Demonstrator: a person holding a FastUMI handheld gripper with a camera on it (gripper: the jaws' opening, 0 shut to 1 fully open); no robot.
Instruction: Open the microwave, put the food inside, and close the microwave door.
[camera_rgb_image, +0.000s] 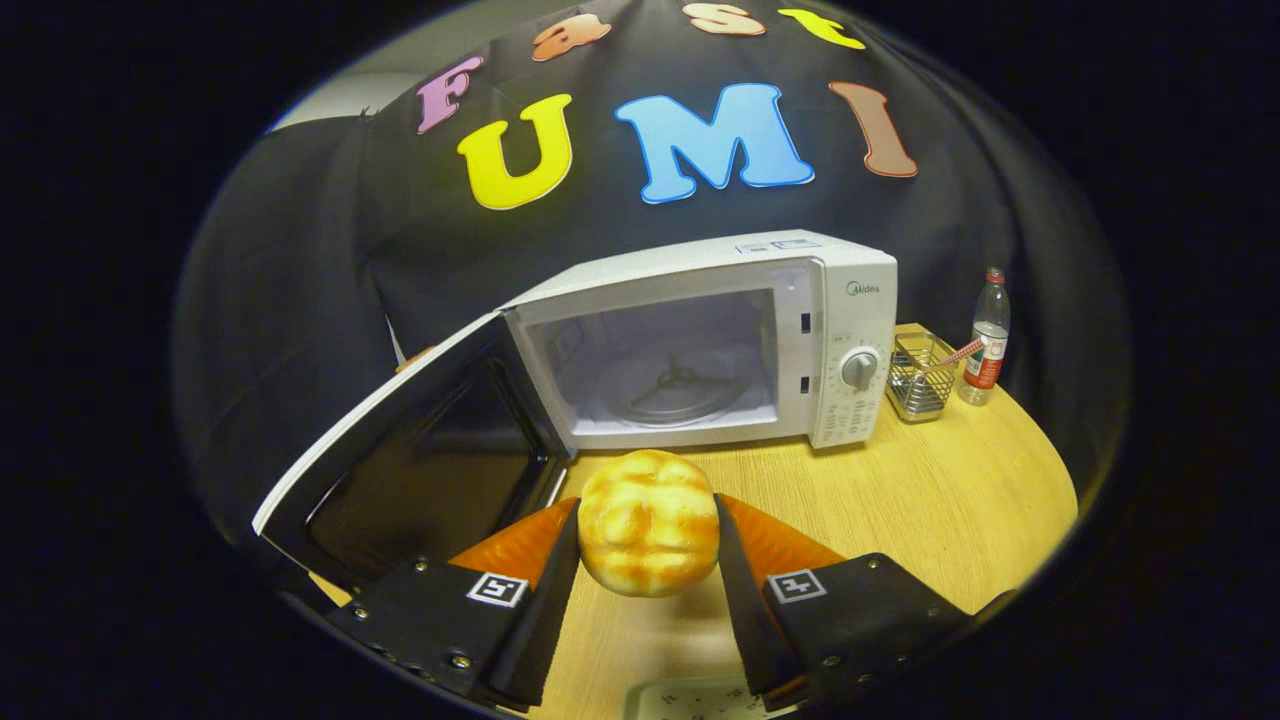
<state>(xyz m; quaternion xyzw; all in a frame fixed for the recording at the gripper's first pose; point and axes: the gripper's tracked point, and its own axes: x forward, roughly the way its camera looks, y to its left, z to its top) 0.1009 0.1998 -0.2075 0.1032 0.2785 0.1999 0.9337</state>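
Observation:
A round golden bread bun is held off the wooden table, pressed between both fingers of my gripper, which is shut on it. Beyond the bun stands a white microwave with its door swung wide open to the left. Its cavity with the glass turntable faces me, and nothing lies in it. The control panel with a round knob is on the microwave's right side.
To the right of the microwave stand a wire mesh holder and a clear plastic bottle with a red label. The round wooden table stretches right of the fingers. A pale flat object lies under the gripper.

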